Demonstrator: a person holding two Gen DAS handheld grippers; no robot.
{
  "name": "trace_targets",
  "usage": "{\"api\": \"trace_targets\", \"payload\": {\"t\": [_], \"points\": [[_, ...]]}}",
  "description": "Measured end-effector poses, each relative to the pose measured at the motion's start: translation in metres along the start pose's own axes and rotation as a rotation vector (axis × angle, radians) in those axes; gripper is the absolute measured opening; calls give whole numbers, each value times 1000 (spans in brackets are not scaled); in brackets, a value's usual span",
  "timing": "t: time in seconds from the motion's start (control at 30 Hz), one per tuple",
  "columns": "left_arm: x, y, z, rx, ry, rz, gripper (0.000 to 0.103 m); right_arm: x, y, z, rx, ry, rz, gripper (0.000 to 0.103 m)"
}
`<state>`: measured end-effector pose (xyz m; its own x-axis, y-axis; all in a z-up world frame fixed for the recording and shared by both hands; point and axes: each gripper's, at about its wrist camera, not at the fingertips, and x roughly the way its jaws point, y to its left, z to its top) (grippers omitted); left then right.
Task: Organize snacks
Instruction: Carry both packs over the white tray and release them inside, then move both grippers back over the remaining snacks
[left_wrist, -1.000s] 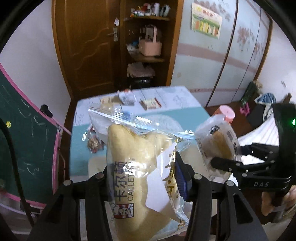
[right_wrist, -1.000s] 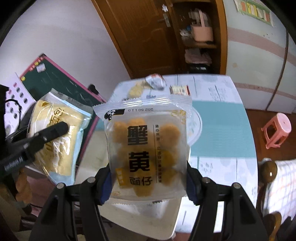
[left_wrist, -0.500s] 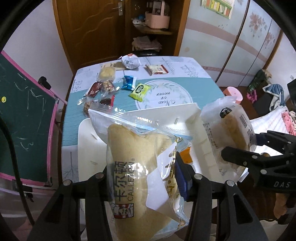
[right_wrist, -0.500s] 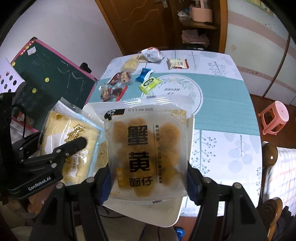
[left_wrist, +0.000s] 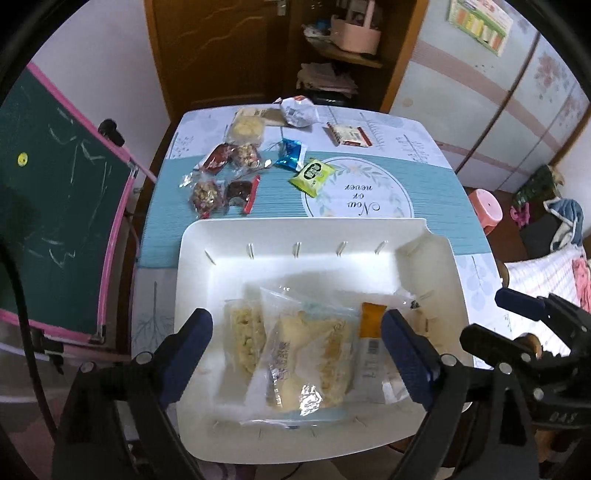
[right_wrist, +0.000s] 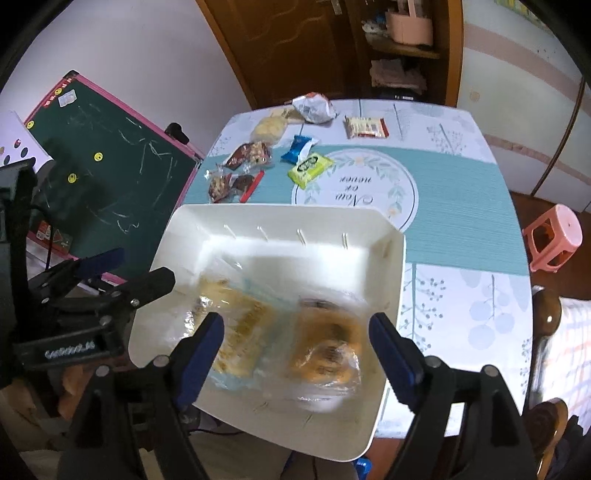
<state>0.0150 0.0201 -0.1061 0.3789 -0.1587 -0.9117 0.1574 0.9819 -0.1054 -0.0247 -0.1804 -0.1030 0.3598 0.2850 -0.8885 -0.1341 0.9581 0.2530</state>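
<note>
A white tray (left_wrist: 207, 266) sits at the table's near edge, also in the right wrist view (right_wrist: 391, 280). The yellow cake packet (left_wrist: 310, 362) lies in it beside other packets, below my left gripper (left_wrist: 295, 354), whose jaws are opening with nothing pressed between them. The crab-roe snack packet (right_wrist: 325, 350), blurred, rests in the tray under my right gripper (right_wrist: 295, 350), which is also opening and holds nothing. Each gripper shows in the other's view: the right gripper (left_wrist: 517, 332) and the left gripper (right_wrist: 92, 288). Loose snacks lie beyond the tray: a green packet (left_wrist: 312, 175), a blue packet (left_wrist: 291, 155), nut packets (left_wrist: 221, 177).
A crumpled white wrapper (left_wrist: 297, 110), a red-and-white packet (left_wrist: 347, 134) and a pale cake (left_wrist: 245, 127) lie at the table's far end. A green chalkboard (left_wrist: 55, 203) leans at the left. A pink stool (right_wrist: 554, 236) and a wooden chair (right_wrist: 546, 314) stand at the right.
Both grippers tipped down over the tray and let go: the cake packet and the crab-roe packet dropped out of the jaws into the tray.
</note>
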Motion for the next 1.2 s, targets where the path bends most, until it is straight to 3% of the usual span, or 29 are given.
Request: {"api": "trace_targets", "payload": {"t": [0.87, 1.2], "points": [[-28, -16, 6, 5, -96, 39, 92, -15, 3, 4, -49, -51, -30, 82], [-37, -12, 30, 36, -132, 54, 92, -17, 7, 21, -53, -77, -59, 82]]}}
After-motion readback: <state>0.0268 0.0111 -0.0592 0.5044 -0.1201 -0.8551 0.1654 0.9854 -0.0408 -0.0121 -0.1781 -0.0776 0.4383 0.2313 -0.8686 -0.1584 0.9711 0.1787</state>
